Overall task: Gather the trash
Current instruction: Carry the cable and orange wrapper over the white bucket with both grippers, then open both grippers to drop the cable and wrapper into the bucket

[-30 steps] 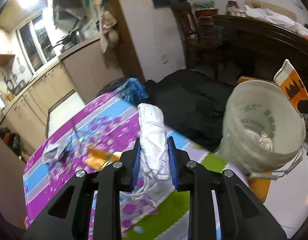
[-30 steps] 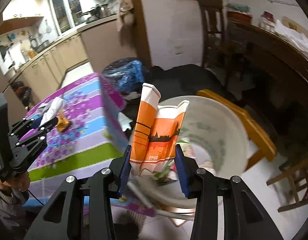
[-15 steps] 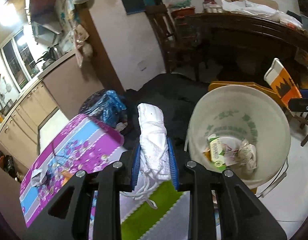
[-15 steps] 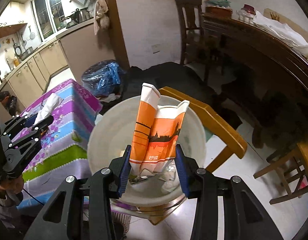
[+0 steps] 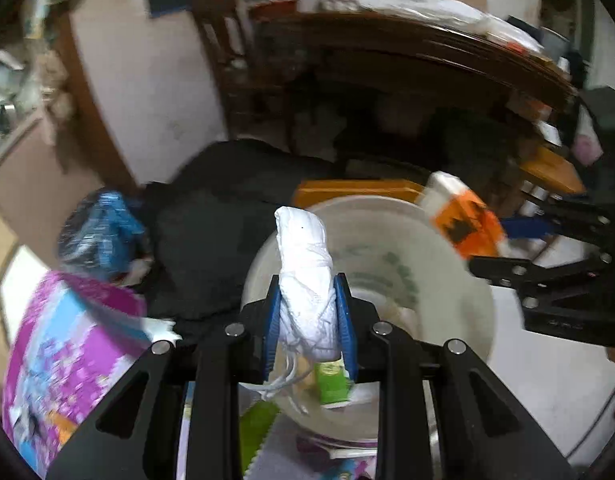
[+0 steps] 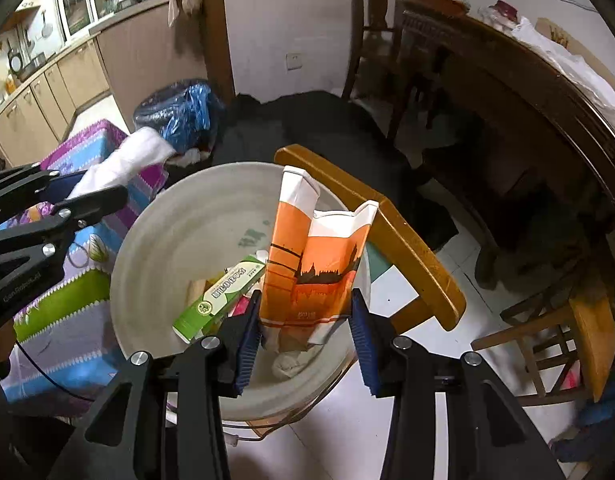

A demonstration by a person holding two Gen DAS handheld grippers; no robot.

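Observation:
My left gripper (image 5: 307, 320) is shut on a white crumpled cloth wad (image 5: 303, 276) and holds it over the near rim of the white trash bucket (image 5: 387, 220). My right gripper (image 6: 305, 336) has its jaws slightly apart around an orange and white paper bag (image 6: 307, 264), held over the bucket (image 6: 155, 248). Inside the bucket lie a green carton (image 6: 219, 300) and other scraps. In the left wrist view the right gripper (image 5: 499, 244) with the bag (image 5: 463, 216) is at the bucket's far right rim. In the right wrist view the left gripper (image 6: 63, 196) with the wad (image 6: 123, 160) is at left.
A table with a purple, blue and green floral cloth (image 6: 87, 264) stands left of the bucket. A yellow wooden stool (image 6: 387, 232) sits right behind the bucket. A blue plastic bag (image 6: 179, 116), black cloth on the floor (image 6: 327, 128), a dark wooden table (image 6: 527, 92) and chairs lie beyond.
Both grippers have moved from the table side to over the bucket. The left view swung right and is blurred. The right gripper's jaws look a little wider around the bag.

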